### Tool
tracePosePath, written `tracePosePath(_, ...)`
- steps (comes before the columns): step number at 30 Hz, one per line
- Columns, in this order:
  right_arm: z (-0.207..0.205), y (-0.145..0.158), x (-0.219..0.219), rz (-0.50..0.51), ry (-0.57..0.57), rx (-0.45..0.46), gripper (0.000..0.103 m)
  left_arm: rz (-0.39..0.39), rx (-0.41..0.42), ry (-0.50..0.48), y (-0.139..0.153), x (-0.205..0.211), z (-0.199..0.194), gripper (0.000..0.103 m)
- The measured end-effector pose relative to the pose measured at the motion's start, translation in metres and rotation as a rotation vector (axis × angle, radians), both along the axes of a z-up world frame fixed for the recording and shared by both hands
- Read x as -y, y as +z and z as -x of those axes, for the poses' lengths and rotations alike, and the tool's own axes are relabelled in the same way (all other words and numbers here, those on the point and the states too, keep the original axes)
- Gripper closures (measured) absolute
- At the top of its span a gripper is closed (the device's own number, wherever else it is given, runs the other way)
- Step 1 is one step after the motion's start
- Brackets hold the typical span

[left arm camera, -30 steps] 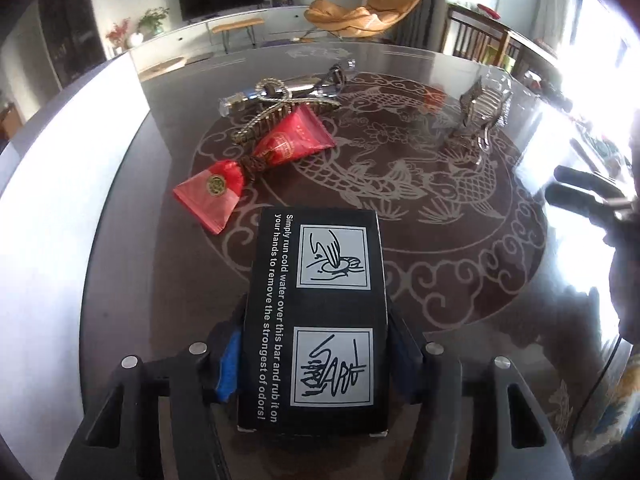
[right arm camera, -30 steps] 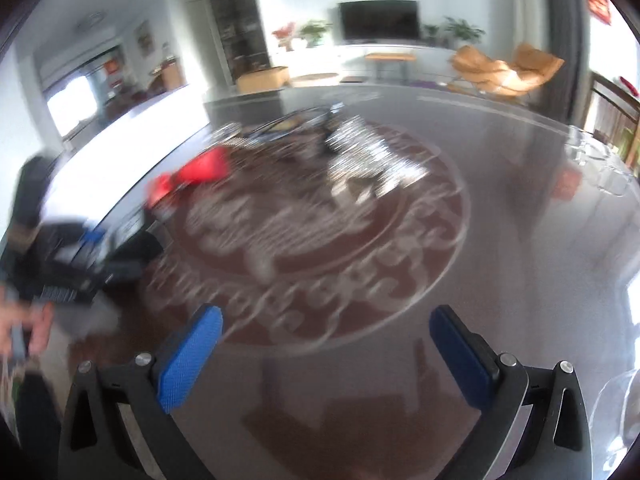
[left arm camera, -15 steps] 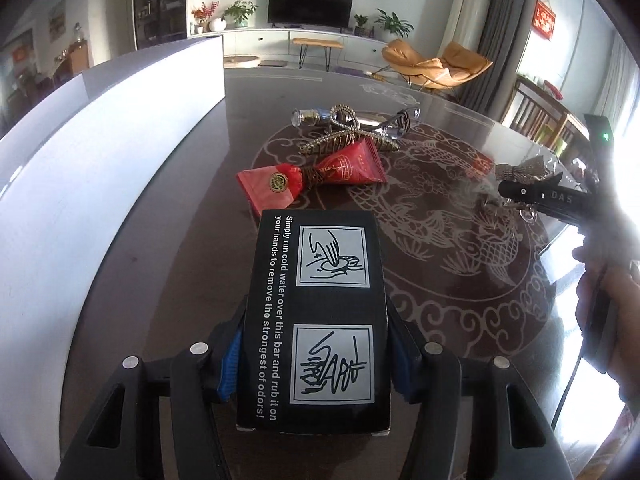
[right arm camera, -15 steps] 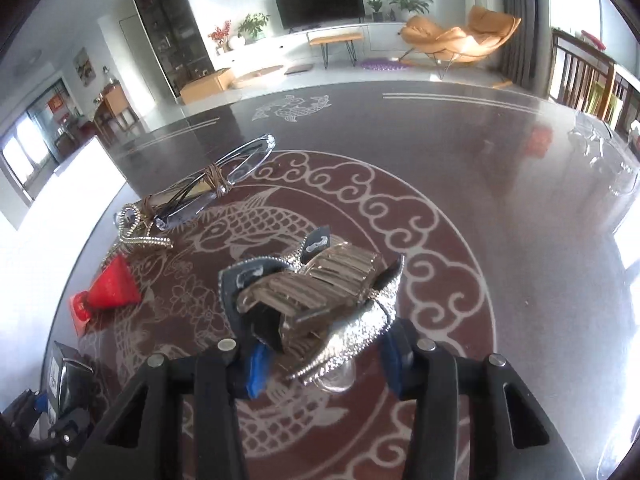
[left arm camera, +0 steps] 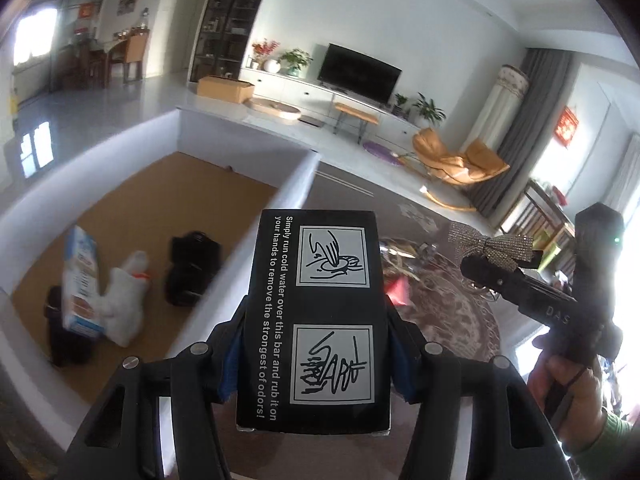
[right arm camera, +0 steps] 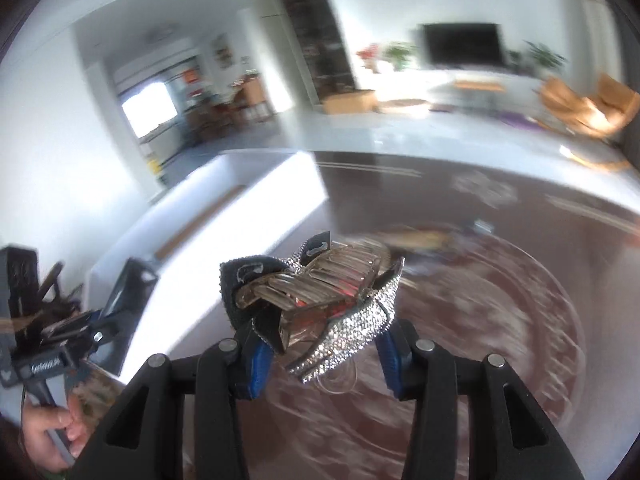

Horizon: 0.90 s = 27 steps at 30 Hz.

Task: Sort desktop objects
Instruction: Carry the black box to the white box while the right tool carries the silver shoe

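Here, a black box (left arm camera: pixel 316 316) is clamped between the pads of the left claw (left arm camera: pixel 316 364), above the tabletop (left arm camera: pixel 460 312) and beside the white bin's wall (left arm camera: pixel 256 236). A rhinestone hair clip (right arm camera: pixel 320 304) is gripped in the right claw (right arm camera: pixel 320 356), raised over the tabletop.

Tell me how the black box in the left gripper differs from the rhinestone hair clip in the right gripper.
The black box is a plain flat-sided carton with white printed text and two pictures; the hair clip is an irregular claw with sparkling rhinestones and clear teeth. The box is matt and dark; the clip glitters silver. The box fills the left gripper squarely, while the clip sits tilted in the right gripper. Both are clamped between blue pads and held above the table.
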State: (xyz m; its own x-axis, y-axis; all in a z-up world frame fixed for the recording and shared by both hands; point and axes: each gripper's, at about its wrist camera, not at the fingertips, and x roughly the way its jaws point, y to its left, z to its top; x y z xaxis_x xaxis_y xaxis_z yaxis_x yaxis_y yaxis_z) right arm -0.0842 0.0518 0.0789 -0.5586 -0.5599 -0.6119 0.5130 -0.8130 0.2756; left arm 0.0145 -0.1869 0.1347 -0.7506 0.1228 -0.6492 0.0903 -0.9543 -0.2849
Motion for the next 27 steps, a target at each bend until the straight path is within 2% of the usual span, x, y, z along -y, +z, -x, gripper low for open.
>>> tracePosePath(2,0.003,0.012,0.059,0.011,0.099,-0.010,0.058,0.041,0.020,0.062,0.006,0.033,0.002,0.045)
tracePosePath(5,0.004,0.017,0.146,-0.020,0.238,-0.021,0.058,0.075,0.093,0.150,0.000,0.083,0.009,0.045)
tracePosePath(8,0.006,0.002,0.219,-0.089,0.336,-0.003,0.058,0.094,0.174,0.210,-0.016,0.120,0.019,0.045)
tracePosePath(12,0.008,-0.031,0.282,-0.193,0.453,0.078,0.056,0.121,0.321,0.300,-0.051,0.154,0.032,0.043)
tracePosePath(13,0.008,-0.042,0.291,-0.230,0.475,0.114,0.051,0.109,0.330,0.306,-0.055,0.159,0.032,0.041)
tracePosePath(14,0.011,-0.055,0.297,-0.272,0.485,0.151,0.044,0.091,0.331,0.306,-0.058,0.163,0.033,0.033)
tracePosePath(15,0.011,-0.061,0.301,-0.295,0.488,0.164,0.024,0.080,0.325,0.314,-0.061,0.165,0.031,0.028)
tracePosePath(16,0.010,-0.064,0.301,-0.298,0.487,0.155,0.017,0.083,0.316,0.322,-0.060,0.165,0.029,0.027)
tracePosePath(19,0.006,-0.053,0.284,-0.259,0.469,0.113,0.016,0.057,0.235,0.345,-0.050,0.159,0.014,0.025)
tracePosePath(21,0.003,-0.041,0.261,-0.210,0.439,0.072,0.015,0.087,0.178,0.338,-0.037,0.137,0.005,0.025)
tracePosePath(23,-0.002,-0.025,0.230,-0.174,0.390,0.006,0.012,0.104,0.122,0.291,-0.025,0.114,-0.004,0.025)
tracePosePath(25,-0.012,-0.012,0.190,-0.150,0.319,-0.068,0.005,0.114,0.069,0.205,-0.012,0.072,-0.013,0.025)
tracePosePath(27,-0.022,-0.006,0.140,-0.119,0.242,-0.113,0.000,0.129,0.051,0.126,-0.008,0.025,-0.017,0.023)
